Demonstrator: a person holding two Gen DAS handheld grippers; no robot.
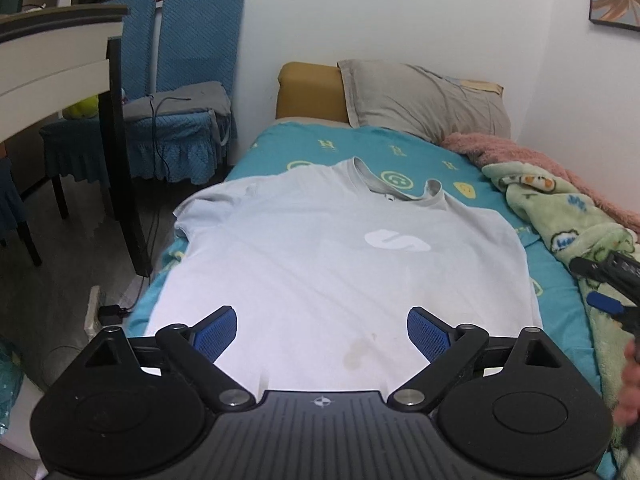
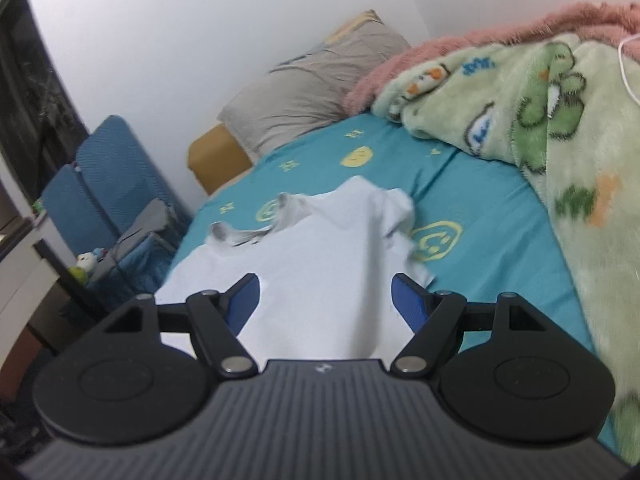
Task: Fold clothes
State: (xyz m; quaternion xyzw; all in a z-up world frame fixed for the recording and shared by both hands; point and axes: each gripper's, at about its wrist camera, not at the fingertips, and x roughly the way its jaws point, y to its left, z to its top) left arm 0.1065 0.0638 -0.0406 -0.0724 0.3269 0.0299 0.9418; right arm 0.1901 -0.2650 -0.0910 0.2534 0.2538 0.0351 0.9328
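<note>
A white T-shirt with a pale logo on the chest lies spread flat, front up, on the teal bed sheet, its collar toward the pillow. My left gripper is open and empty above the shirt's lower hem. The shirt also shows in the right wrist view, where its right sleeve is rumpled. My right gripper is open and empty over the shirt's right side. The right gripper also shows at the right edge of the left wrist view.
A grey pillow and a tan headboard cushion lie at the bed's head. A green cartoon blanket and a pink blanket are piled along the right side. Blue chairs and a table stand left of the bed.
</note>
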